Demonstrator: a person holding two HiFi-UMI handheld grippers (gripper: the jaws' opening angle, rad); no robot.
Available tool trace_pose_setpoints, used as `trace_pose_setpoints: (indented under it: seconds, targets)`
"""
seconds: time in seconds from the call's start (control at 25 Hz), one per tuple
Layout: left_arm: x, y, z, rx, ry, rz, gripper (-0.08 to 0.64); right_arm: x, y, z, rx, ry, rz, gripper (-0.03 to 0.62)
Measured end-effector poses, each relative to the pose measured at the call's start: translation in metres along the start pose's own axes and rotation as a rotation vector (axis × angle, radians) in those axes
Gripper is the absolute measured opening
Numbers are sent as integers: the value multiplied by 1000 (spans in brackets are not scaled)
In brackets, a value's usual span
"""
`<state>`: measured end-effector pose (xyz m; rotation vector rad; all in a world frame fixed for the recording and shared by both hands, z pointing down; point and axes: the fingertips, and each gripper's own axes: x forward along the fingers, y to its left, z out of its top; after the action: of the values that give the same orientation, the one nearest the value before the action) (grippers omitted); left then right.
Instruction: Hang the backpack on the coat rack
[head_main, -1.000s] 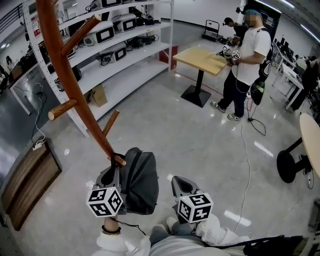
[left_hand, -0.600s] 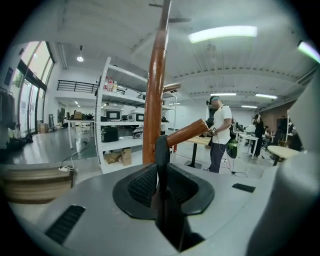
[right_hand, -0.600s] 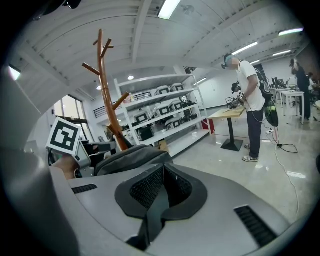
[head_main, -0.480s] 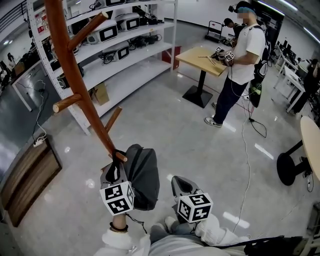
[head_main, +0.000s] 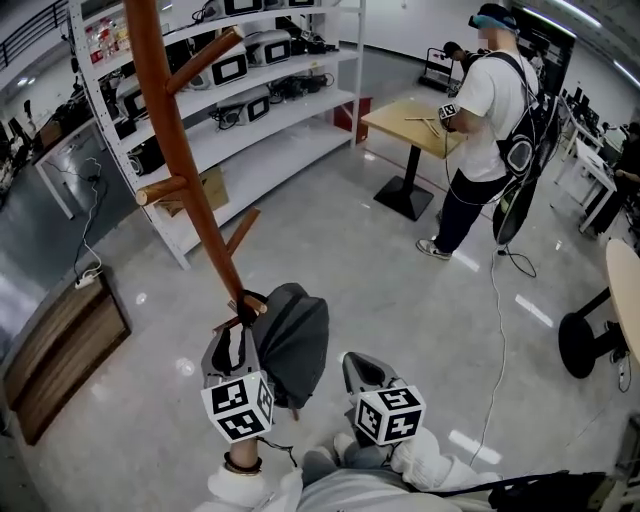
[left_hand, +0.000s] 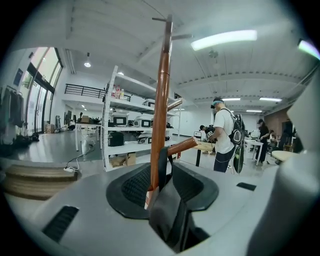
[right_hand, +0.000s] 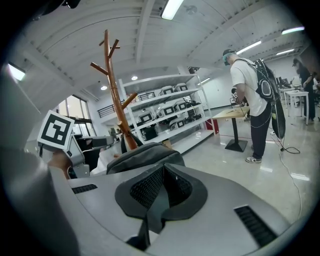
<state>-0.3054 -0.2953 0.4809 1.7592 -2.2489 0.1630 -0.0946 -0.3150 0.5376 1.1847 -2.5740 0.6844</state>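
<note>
A dark grey backpack hangs by its top loop from a low peg of the brown wooden coat rack. My left gripper is just below and left of that peg. Its jaws are opening, and the loop still runs up between them without being pressed. In the left gripper view the rack's pole rises straight ahead. My right gripper hangs lower right of the bag, shut and empty. The right gripper view shows the backpack just ahead and the rack behind it.
White shelving with equipment stands behind the rack. A person with a backpack stands at a wooden table. A cable trails over the floor; a round table base sits right, a wooden platform left.
My left gripper has opened its jaws and eased off the loop, which stays over the peg. The right gripper has not moved. The person in the background has stepped closer to the table.
</note>
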Motion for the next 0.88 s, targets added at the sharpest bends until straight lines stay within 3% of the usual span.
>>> trace_pose_setpoints:
  seconds: [0.16,0.52,0.64,0.88]
  targets:
    - [-28,-7,-10,-55,-7,-3,117,1,17,-4,-16,4,38,12]
    - [-83,-24,-83,-135,142,-49,100,-2,68,-31,-57,46,128,12]
    - [-99,-20,-92,-138,135,-32,43,-5,83,-44,-73,62,157,12]
    - [-120,-16,-80,-149,72,-19,11,-15,108,-44,-120,40,217,12]
